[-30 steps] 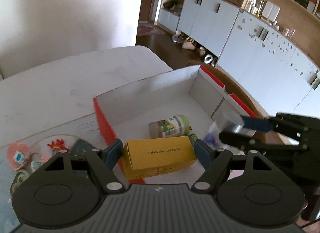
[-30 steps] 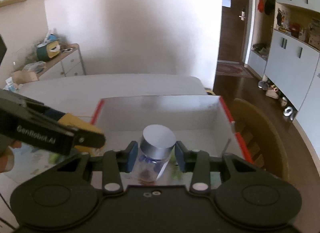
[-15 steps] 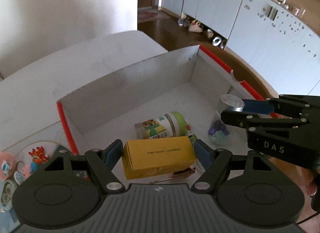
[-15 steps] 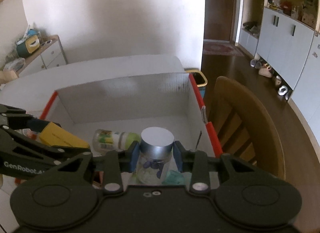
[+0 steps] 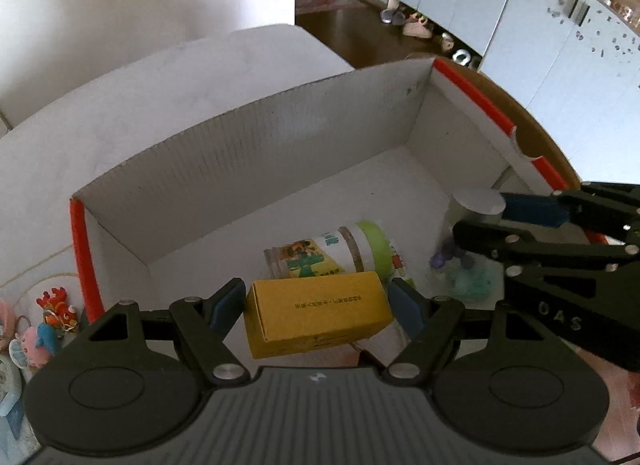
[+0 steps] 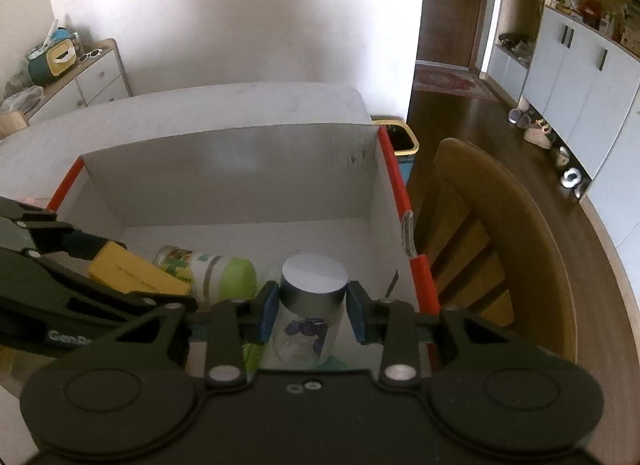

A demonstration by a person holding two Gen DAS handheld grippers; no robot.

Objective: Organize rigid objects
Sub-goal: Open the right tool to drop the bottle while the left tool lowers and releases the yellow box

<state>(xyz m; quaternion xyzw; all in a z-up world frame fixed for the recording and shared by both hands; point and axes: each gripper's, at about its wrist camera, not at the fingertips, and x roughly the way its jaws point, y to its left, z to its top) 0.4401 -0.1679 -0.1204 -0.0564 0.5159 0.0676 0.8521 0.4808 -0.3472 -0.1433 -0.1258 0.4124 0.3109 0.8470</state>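
Observation:
My left gripper (image 5: 318, 301) is shut on a yellow cardboard box (image 5: 318, 317) and holds it inside the red-rimmed white carton (image 5: 256, 153), near its front. My right gripper (image 6: 312, 311) has its pads a little apart from a clear jar with a silver lid (image 6: 310, 305), which stands upright at the carton's right side; the jar also shows in the left wrist view (image 5: 476, 209). A green-lidded jar (image 5: 332, 249) lies on its side on the carton floor between them, also seen in the right wrist view (image 6: 212, 269).
Small colourful toy figures (image 5: 44, 325) lie on the table left of the carton. A wooden chair (image 6: 492, 265) stands right of the carton (image 6: 240, 169). A yellow bin (image 6: 404, 137) sits beyond the table's far corner. White cabinets (image 5: 540, 25) line the far wall.
Both grippers moved over and down into the carton. The silver-lid jar now stands on the carton floor and the right pads have opened slightly off it. The left still holds the yellow box.

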